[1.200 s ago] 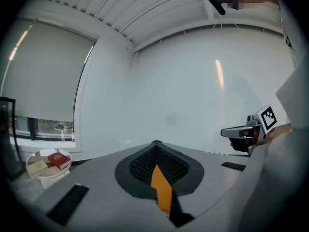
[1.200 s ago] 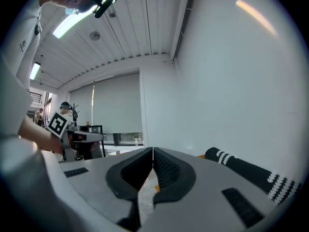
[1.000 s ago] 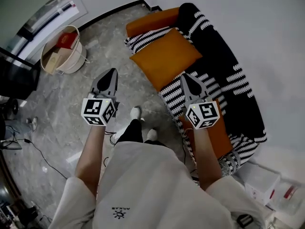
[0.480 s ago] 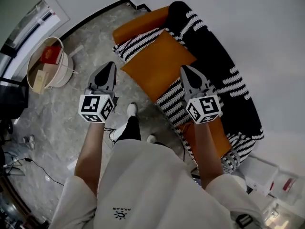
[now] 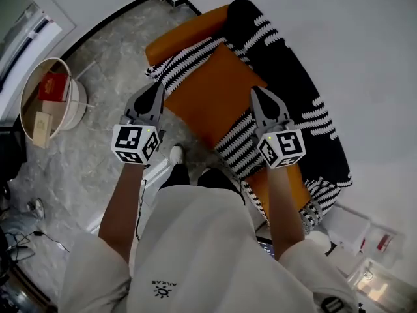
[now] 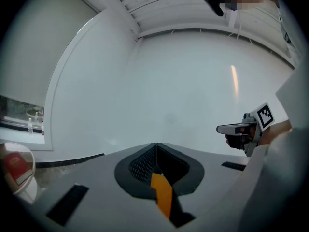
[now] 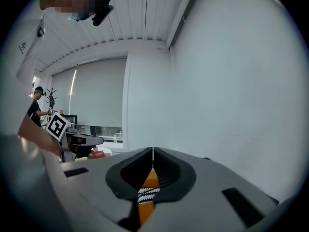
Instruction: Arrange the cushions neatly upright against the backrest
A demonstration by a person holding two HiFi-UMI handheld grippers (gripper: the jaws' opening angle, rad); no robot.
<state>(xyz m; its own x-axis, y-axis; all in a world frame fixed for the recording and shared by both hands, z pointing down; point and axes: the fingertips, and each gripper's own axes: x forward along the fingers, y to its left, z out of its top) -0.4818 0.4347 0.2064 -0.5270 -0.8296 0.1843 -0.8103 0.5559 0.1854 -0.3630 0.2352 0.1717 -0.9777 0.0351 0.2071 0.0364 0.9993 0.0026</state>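
Observation:
A black sofa (image 5: 293, 77) with white stripe patterns runs diagonally along the wall. A large orange cushion (image 5: 212, 90) lies flat on its seat. A second orange cushion (image 5: 186, 31) sits at the far end and a third (image 5: 290, 184) lies at the near end, with striped black-and-white cushions (image 5: 236, 142) between them. My left gripper (image 5: 155, 87) hovers shut and empty by the flat cushion's left edge. My right gripper (image 5: 256, 92) hovers shut and empty over its right edge. In the gripper views both sets of jaws are closed, left gripper (image 6: 155, 146) and right gripper (image 7: 152, 151), with orange showing below.
A round white basket (image 5: 73, 103) holding a red item stands on the marble floor at the left. The person's shoe (image 5: 176, 154) is close to the sofa front. White boxes (image 5: 361, 237) sit past the sofa's near end. A plain white wall lies behind the sofa.
Both grippers have moved forward toward the sofa, still shut. The large orange cushion now lies between them, and the person has stepped closer.

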